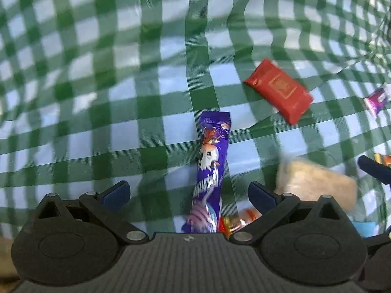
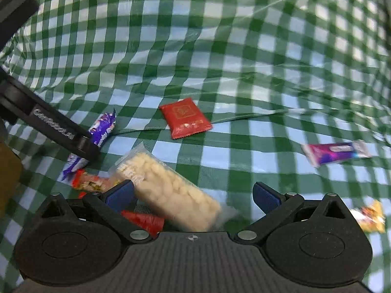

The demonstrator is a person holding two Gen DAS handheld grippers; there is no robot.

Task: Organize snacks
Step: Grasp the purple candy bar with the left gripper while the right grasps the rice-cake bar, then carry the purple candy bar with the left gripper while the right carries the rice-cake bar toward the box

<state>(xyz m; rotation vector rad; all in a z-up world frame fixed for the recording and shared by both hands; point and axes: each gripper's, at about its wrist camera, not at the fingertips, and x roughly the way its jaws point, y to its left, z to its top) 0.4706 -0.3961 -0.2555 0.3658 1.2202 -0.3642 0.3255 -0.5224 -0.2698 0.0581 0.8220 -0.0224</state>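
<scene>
Purple snack bar between left gripper's spread fingers — untouched

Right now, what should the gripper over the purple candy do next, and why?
Probably close. The left hand-held gripper is open, and the purple snack bar lies lengthwise between its fingers on the checked cloth, so squeezing should catch it.

Purple bar, red packet, rice cake lie flat, apart.
</scene>
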